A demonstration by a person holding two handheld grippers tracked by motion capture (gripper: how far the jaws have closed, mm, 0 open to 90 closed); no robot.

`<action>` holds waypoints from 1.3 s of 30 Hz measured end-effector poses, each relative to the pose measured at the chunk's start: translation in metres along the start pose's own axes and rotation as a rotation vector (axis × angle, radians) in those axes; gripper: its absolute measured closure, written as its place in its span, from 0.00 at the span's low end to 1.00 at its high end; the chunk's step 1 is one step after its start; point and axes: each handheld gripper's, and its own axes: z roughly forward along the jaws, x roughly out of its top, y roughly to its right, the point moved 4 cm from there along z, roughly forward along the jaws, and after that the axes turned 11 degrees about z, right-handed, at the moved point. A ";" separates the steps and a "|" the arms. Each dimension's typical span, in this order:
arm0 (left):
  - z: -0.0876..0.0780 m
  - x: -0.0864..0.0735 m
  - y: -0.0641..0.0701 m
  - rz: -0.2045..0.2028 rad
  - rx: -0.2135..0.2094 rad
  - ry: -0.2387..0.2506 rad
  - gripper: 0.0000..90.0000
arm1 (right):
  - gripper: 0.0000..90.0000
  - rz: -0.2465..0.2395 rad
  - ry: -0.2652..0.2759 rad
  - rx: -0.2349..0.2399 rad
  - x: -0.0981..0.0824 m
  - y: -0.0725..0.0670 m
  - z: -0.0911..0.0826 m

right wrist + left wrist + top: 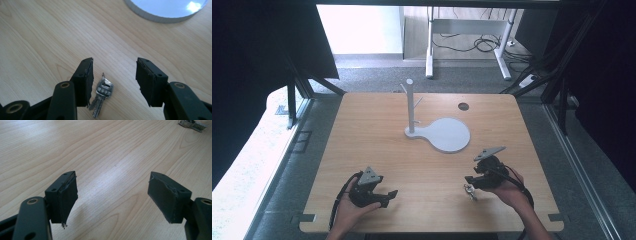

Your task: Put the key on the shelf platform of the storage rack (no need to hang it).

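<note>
Between the fingers [85, 82] of the right gripper [113, 83] a small bunch of keys [102, 96] is seen lying flat on the worktop [37, 45], and nothing is clamped: the fingers are parted about halfway, with clear wood on either side of the metal. The keys are not centred in the gap; they are found close beside the left finger as that camera shows it, almost at its inner face, while a wider strip of bare wood is left toward the other finger. Their long axis is laid roughly along the direction in which the fingers point, tilted a little, with the heads and ring farther out and the blades trailing back toward the gripper body. A grasp is therefore judged to call for a small sideways shift so that the bunch is centred, and for a lowering, since the keys are thin and lie flat against the wood. From the high view the keys [470, 191] are placed just beside the right gripper [474, 181] on its inner side, so this hand is plainly the nearer one. The left gripper [388, 196] is held well apart near the front edge, its fingers [65, 195] spread wide over bare wood with nothing between them. Farther out, toward the middle of the worktop, a white stand with a round base [447, 135] and an upright post [410, 105] is set.
</note>
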 end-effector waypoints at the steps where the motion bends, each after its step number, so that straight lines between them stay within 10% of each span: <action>1: 0.000 0.000 0.000 0.000 0.001 -0.001 0.27 | 0.54 -0.001 -0.004 0.001 0.000 -0.001 0.002; 19: 0.000 -0.001 -0.001 -0.005 -0.003 0.004 0.27 | 0.59 0.003 -0.086 -0.002 0.000 -0.018 0.018; 39: -0.001 -0.003 -0.005 -0.007 0.003 0.001 0.27 | 0.75 0.026 -0.202 -0.031 -0.005 -0.006 0.046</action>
